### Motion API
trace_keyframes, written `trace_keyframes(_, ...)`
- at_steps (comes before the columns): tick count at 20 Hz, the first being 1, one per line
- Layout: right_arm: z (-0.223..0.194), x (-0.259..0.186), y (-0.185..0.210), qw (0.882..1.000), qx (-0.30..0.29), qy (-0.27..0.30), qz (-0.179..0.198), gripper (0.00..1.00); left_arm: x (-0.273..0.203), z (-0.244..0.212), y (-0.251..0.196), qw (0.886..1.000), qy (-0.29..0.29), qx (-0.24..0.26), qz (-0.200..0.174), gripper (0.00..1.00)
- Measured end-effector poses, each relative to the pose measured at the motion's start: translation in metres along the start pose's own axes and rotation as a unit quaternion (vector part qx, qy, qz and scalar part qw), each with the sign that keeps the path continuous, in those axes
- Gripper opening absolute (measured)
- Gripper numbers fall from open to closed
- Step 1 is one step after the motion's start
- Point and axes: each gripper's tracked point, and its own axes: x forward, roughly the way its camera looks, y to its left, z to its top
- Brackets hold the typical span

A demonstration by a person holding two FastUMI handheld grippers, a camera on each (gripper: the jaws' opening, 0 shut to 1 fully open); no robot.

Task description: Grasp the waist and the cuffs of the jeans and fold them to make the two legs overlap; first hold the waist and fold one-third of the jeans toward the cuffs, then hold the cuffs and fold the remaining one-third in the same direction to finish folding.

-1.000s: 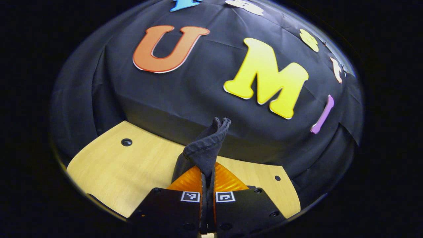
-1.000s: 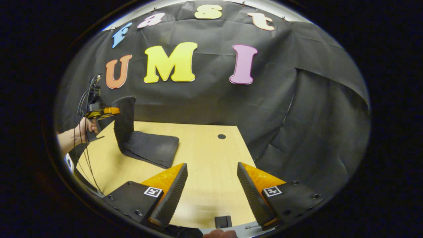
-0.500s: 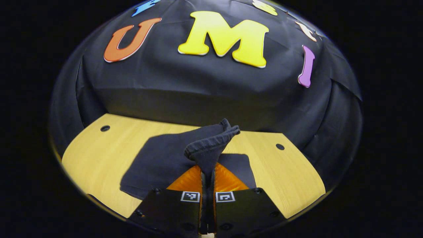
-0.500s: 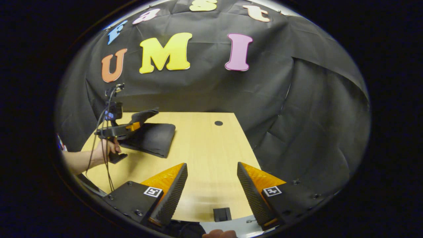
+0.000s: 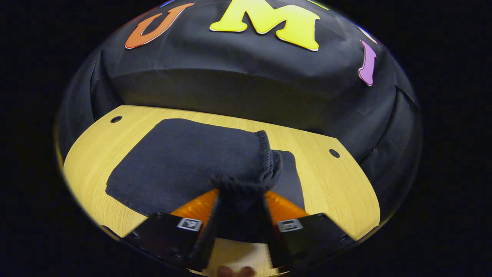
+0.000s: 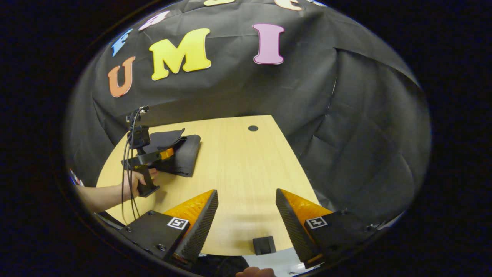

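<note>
A: Closest to you, in the left gripper view, the left gripper (image 5: 239,215) has its jaws parted, with the hemmed cuff end of the jeans (image 5: 184,161) slumped in the gap between them. Whether either finger presses the cloth, I cannot tell. It reads as the release of the last fold.

B: And how do you finish it cleanly?

A: Draw your left hand (image 6: 140,181) straight back and low, so the hem slips out of the gap without being dragged. The cuff edge sits bunched in a roll near the right side of the stack; let it lie flat on the layers beneath. A snag there would likely pull the top layer askew.

B: Where does the bundle lie?

A: On the wooden table (image 5: 338,184), as a dark rectangle toward its far side, short of the black cloth wall (image 5: 238,84). In the right gripper view it shows as a low stack at the table's far left, with the left gripper at its near edge.

B: And your other hand?

A: The right gripper (image 6: 246,227) hangs over bare table, well apart from the jeans, jaws wide apart, holding and touching nothing. Beyond it, a small round hole (image 6: 253,128) marks the far edge.
</note>
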Motion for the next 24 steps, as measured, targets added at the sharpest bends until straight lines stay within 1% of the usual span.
trace_keyframes(1,0.0,0.003,0.002,1.0,0.006,0.0,0.002,0.94,-0.007,0.002,-0.003,1.0,-0.001,0.007,0.002,0.8)
trace_keyframes(2,0.002,0.004,0.005,1.0,0.011,-0.002,0.004,0.92,-0.009,0.002,-0.009,1.0,-0.003,0.013,-0.006,1.0)
trace_keyframes(3,0.003,0.006,0.009,1.0,0.012,-0.005,0.008,0.92,-0.016,0.006,-0.017,1.0,-0.005,0.014,-0.02,1.0)
trace_keyframes(4,0.005,0.007,0.015,1.0,0.009,-0.008,0.012,0.95,-0.024,0.009,-0.024,0.999,-0.008,0.015,-0.032,1.0)
trace_keyframes(6,0.008,0.009,0.027,1.0,0.003,-0.015,0.021,0.95,-0.044,0.02,-0.03,0.998,-0.022,0.025,-0.047,1.0)
trace_keyframes(8,0.014,0.007,0.044,0.999,-0.005,-0.03,0.032,0.95,-0.071,0.037,-0.027,0.997,-0.042,0.032,-0.052,1.0)
trace_keyframes(9,0.02,0.006,0.053,0.998,-0.011,-0.039,0.037,0.92,-0.087,0.047,-0.024,0.996,-0.055,0.033,-0.055,1.0)
trace_keyframes(10,0.029,0.002,0.064,0.997,-0.02,-0.054,0.045,0.94,-0.105,0.059,-0.019,0.996,-0.068,0.036,-0.054,1.0)
trace_keyframes(11,0.041,-0.004,0.076,0.995,-0.029,-0.074,0.052,0.92,-0.127,0.073,-0.01,0.994,-0.083,0.039,-0.05,1.0)
trace_keyframes(12,0.056,-0.01,0.087,0.993,-0.035,-0.097,0.057,0.95,-0.148,0.088,-0.001,0.993,-0.103,0.04,-0.045,1.0)
trace_keyframes(13,0.073,-0.015,0.101,0.99,-0.04,-0.122,0.064,0.95,-0.158,0.099,0.003,0.991,-0.121,0.039,-0.037,1.0)
trace_keyframes(15,0.102,-0.026,0.131,0.981,-0.047,-0.171,0.077,0.94,-0.197,0.119,0.022,0.987,-0.153,0.035,-0.022,0.99)
trace_keyframes(16,0.112,-0.031,0.145,0.976,-0.05,-0.193,0.085,0.92,-0.219,0.131,0.032,0.985,-0.17,0.036,-0.016,0.99)
trace_keyframes(17,0.125,-0.041,0.162,0.971,-0.055,-0.215,0.09,0.92,-0.237,0.14,0.043,0.982,-0.185,0.038,-0.007,0.99)
trace_keyframes(18,0.135,-0.05,0.173,0.966,-0.06,-0.234,0.093,0.94,-0.259,0.152,0.055,0.978,-0.203,0.042,0.006,0.98)
trace_keyframes(19,0.147,-0.062,0.184,0.959,-0.061,-0.26,0.093,0.92,-0.278,0.162,0.063,0.975,-0.219,0.046,0.013,0.98)
trace_keyframes(20,0.155,-0.071,0.191,0.954,-0.059,-0.279,0.089,0.97,-0.295,0.172,0.071,0.971,-0.233,0.048,0.02,0.99)
trace_keyframes(21,0.162,-0.081,0.196,0.949,-0.057,-0.298,0.083,0.92,-0.313,0.179,0.079,0.968,-0.245,0.049,0.026,0.98)
trace_keyframes(23,0.169,-0.097,0.202,0.941,-0.054,-0.328,0.067,0.92,-0.346,0.187,0.085,0.962,-0.266,0.043,0.032,1.0)
trace_keyframes(24,0.17,-0.104,0.202,0.936,-0.053,-0.343,0.053,0.92,-0.359,0.187,0.085,0.961,-0.274,0.039,0.027,1.0)
